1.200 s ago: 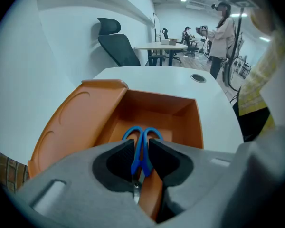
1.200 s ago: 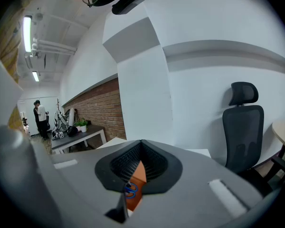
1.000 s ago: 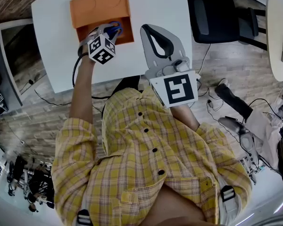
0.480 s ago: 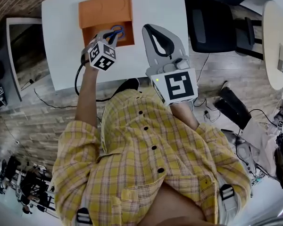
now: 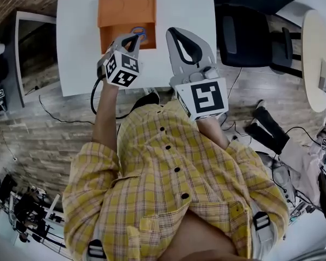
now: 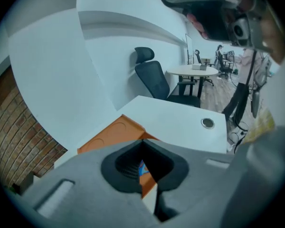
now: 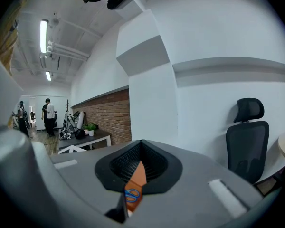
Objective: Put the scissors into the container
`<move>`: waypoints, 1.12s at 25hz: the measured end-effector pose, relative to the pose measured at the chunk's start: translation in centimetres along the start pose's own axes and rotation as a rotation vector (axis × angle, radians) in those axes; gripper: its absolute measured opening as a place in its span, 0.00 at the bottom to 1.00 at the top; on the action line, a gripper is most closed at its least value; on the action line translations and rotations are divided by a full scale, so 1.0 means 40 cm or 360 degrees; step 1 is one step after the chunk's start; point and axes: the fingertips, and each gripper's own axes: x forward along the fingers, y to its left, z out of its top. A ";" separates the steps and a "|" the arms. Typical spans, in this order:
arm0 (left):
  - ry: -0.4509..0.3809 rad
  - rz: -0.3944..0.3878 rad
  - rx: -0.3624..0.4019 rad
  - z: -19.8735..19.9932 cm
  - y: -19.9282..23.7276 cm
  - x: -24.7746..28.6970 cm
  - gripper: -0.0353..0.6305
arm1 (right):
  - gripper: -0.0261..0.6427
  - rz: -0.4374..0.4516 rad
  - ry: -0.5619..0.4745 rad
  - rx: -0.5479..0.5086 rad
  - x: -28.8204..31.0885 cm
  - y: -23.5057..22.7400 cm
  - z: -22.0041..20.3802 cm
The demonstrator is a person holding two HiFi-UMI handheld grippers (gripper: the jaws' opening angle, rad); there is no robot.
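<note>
The blue-handled scissors [image 5: 137, 34] already lie in the open compartment of the orange container [image 5: 125, 7], so the placing step looks done. Your left gripper [image 5: 131, 41] hangs over its near side, jaws closed and empty. Your right gripper [image 5: 174, 32] is likewise closed on nothing, so next, lift clear without nudging the container.

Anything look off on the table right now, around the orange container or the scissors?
Nothing stands out. The scissors lie inside the orange container, in its recessed section, partly hidden behind the left gripper in the head view. The container sits flat on the white table. The left gripper and right gripper are both shut and empty.
</note>
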 end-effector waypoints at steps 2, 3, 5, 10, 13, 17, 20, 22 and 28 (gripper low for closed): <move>-0.0052 0.0051 -0.0069 0.024 -0.001 -0.035 0.06 | 0.04 0.0009 -0.0007 -0.0003 -0.007 0.011 0.003; -0.0074 0.0075 -0.0103 0.035 0.000 -0.051 0.06 | 0.04 0.0012 -0.0010 -0.0002 -0.011 0.016 0.003; -0.0104 0.0128 -0.0158 0.055 0.004 -0.081 0.06 | 0.04 0.0019 -0.0016 -0.0005 -0.016 0.024 0.008; -0.0192 0.0279 -0.0271 0.113 0.023 -0.167 0.06 | 0.04 0.0036 -0.0038 -0.0011 -0.036 0.030 0.020; -0.0291 0.0339 -0.0352 0.143 0.038 -0.229 0.06 | 0.04 0.0043 -0.0047 -0.0002 -0.037 0.049 0.026; -0.0381 0.0406 -0.0449 0.162 0.042 -0.292 0.06 | 0.04 0.0067 -0.0060 -0.0016 -0.040 0.080 0.041; -0.0441 0.0452 -0.0488 0.171 0.042 -0.332 0.06 | 0.04 0.0075 -0.0071 -0.0025 -0.043 0.100 0.050; -0.0491 0.0478 -0.0529 0.179 0.043 -0.358 0.06 | 0.04 0.0083 -0.0079 -0.0026 -0.043 0.110 0.054; -0.0622 0.0539 -0.0597 0.226 0.037 -0.434 0.06 | 0.04 0.0102 -0.0107 -0.0023 -0.056 0.118 0.074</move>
